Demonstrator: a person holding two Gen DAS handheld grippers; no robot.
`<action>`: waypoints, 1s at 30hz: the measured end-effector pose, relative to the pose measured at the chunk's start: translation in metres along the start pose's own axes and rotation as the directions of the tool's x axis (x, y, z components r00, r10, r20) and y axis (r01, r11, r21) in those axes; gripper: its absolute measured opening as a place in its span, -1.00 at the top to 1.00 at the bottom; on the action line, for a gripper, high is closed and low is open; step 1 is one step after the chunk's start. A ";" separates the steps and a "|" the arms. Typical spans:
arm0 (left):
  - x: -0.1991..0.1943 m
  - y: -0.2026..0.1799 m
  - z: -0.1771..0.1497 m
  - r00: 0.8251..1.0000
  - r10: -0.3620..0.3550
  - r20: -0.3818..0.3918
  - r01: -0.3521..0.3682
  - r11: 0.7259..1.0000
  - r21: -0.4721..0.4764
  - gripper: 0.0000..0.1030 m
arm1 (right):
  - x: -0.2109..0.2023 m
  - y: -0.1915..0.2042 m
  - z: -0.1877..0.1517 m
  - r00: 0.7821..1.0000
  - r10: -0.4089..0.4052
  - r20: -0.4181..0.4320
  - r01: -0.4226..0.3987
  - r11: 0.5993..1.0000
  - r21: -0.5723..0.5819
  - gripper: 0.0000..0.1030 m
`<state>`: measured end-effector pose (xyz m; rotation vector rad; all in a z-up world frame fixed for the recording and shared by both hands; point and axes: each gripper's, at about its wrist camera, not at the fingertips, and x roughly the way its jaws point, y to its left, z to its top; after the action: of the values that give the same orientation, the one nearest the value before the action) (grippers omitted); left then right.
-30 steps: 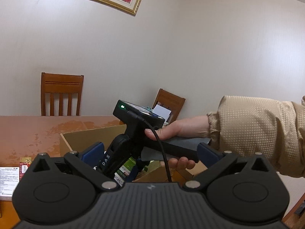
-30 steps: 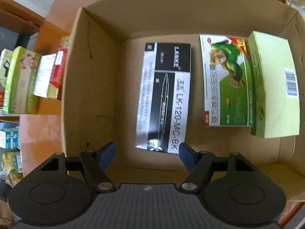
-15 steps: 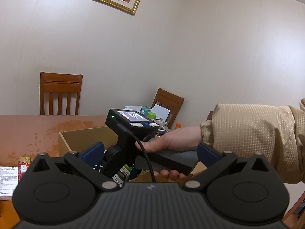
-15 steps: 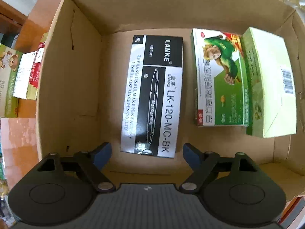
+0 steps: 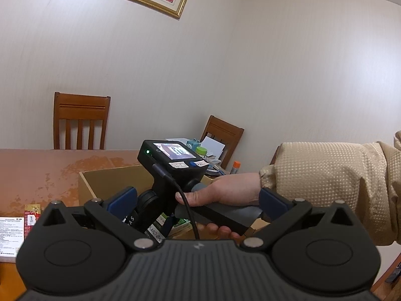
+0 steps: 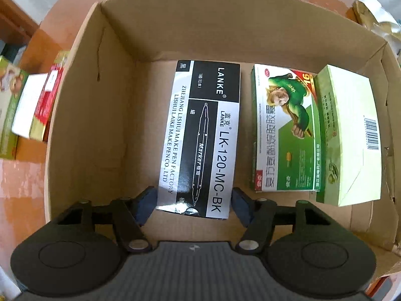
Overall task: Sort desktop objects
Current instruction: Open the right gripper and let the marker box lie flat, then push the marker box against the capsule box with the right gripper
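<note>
Right gripper (image 6: 193,205) drops into the cardboard box (image 6: 82,115); jaws just narrowed astride the marker-pen box (image 6: 200,138) at six o'clock, not yet pinching. Left gripper (image 5: 198,198) wide, empty; regrasp looks likely.

Marker box (image 6: 198,138), flat on the floor of the cardboard box (image 6: 82,115): "LANKE", "LK-120-MC-BK", "Marker", "ZHEJIANG LISHUI MAKE PEN FACTORY", "LISHUI LAIKE MAKE PEN CO., LTD". Green medicine box (image 6: 283,135) just right of it: "16" in a red corner, Chinese lettering down the side. Pale green box (image 6: 351,135) further right: barcode, digits too small to read. In the left wrist view, "MC-BK" shows on the marker box (image 5: 156,235).
</note>
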<state>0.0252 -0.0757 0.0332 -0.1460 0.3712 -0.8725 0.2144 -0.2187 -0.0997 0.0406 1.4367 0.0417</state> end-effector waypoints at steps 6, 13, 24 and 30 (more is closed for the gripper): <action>-0.001 0.000 -0.005 1.000 0.025 -0.004 -0.025 1.000 0.013 -1.00 | -0.002 0.000 0.006 0.999 -0.031 0.011 0.031 1.000 0.003 -0.36; 0.006 0.004 -0.010 0.993 0.114 -0.029 -0.113 0.993 0.017 -1.00 | -0.004 0.000 0.009 0.999 -0.042 0.017 0.042 0.999 0.011 -0.36; 0.003 0.015 -0.011 0.994 0.110 -0.025 -0.110 0.994 -0.013 -1.00 | -0.036 0.002 -0.002 0.996 0.034 0.087 -0.036 0.999 0.020 -0.38; 0.001 0.015 -0.011 0.995 0.096 -0.017 -0.096 0.995 -0.009 -1.00 | -0.048 -0.032 -0.014 0.962 0.270 0.039 -0.272 0.958 0.087 -0.39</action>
<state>0.0322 -0.0665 0.0182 -0.1288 0.3945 -0.7777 0.1939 -0.2536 -0.0556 0.3129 1.3976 0.2003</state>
